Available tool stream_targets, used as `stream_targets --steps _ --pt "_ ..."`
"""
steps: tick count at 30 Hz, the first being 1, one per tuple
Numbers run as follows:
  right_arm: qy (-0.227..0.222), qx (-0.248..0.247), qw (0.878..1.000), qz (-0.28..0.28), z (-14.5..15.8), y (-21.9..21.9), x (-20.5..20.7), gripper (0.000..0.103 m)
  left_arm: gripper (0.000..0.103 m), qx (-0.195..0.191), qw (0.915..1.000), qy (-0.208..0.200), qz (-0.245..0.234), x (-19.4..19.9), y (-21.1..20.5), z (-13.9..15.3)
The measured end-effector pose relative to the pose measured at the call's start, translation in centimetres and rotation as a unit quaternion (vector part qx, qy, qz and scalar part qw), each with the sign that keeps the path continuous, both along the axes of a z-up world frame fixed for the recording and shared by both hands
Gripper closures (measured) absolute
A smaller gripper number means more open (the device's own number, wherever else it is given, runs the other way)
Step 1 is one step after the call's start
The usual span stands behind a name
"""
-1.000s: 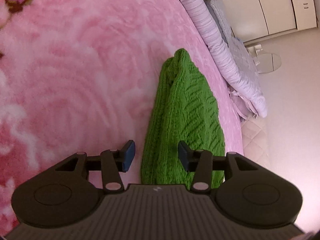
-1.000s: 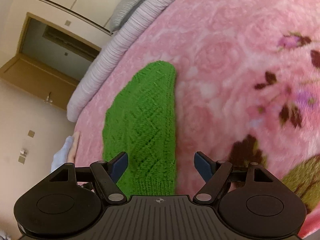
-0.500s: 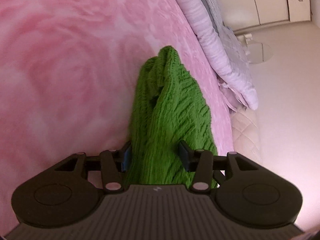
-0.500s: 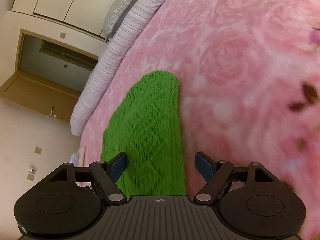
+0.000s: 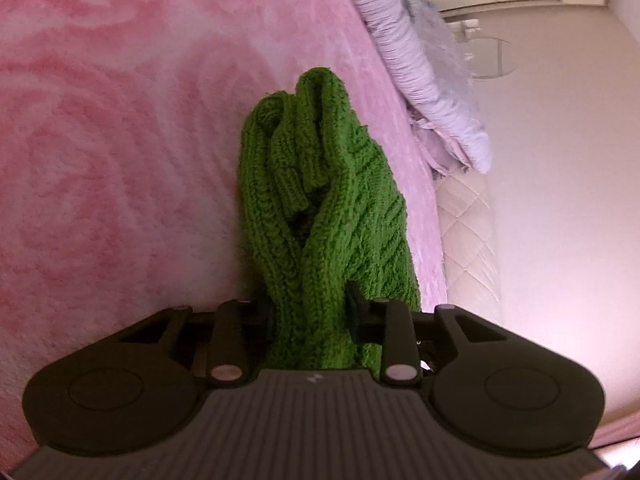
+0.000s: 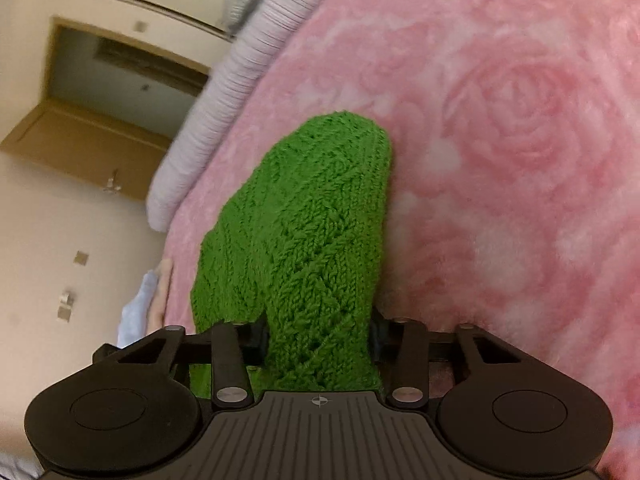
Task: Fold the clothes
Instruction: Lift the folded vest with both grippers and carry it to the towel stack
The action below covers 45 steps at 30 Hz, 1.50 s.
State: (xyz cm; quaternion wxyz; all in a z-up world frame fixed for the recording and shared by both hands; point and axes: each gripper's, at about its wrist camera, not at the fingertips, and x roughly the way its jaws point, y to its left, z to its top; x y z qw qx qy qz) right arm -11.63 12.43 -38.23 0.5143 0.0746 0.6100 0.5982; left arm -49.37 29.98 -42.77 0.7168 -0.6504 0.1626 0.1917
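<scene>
Pink blanket: both grippers (narrowed) on green knit

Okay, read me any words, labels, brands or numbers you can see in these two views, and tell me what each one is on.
No readable words or numbers in either view.
Left gripper body: a small pale emblem, too small to read.
Right gripper body: a small crosshair mark, not text.
Green knitted garment and pink rose blanket: no label showing.
</scene>
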Motion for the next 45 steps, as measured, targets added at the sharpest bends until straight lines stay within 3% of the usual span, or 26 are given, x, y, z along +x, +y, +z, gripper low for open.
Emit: stream_targets --steps 5,9,16,22,27,33,38,41,45 --pt "0.01 -0.076 0.997 -0.004 2.5 2.0 0.5 0.069 0.083 -0.023 0.9984 0.051 0.014 0.6 0.3 3.5" --pt "0.032 -0.092 0.995 0.0 6.2 3.1 0.6 0.071 0.084 -0.034 0.9953 0.085 0.031 0.6 0.4 8.3" --pt "0.055 -0.075 0.995 0.044 15.2 6.4 -0.6 0.071 0.084 -0.016 0.9916 0.091 0.09 -2.5 0.2 19.2" --pt "0.042 -0.031 0.994 0.096 20.9 10.8 -5.0 0.071 0.084 0.012 0.9874 0.072 0.14 -7.8 0.9 24.6" --pt "0.037 -0.011 0.994 0.104 22.5 14.0 -12.9 0.071 0.084 0.03 0.9867 0.067 0.145 -15.5 3.9 26.4" --pt "0.06 -0.01 0.995 0.08 22.7 18.6 -27.1 0.071 0.084 0.043 0.9857 0.076 0.145 -29.6 8.9 27.8" --pt "0.077 -0.018 0.993 0.084 21.7 23.7 -39.3 0.07 0.084 0.051 0.9821 0.108 0.146 -40.8 13.1 29.1" --pt "0.091 -0.023 0.991 0.094 20.6 27.7 -44.8 0.07 0.084 0.048 0.9781 0.121 0.162 -45.8 15.5 28.8" --pt "0.076 -0.029 0.99 0.112 19.0 33.5 -51.4 0.07 0.084 0.05 0.9739 0.135 0.175 -51.1 19.5 27.4"
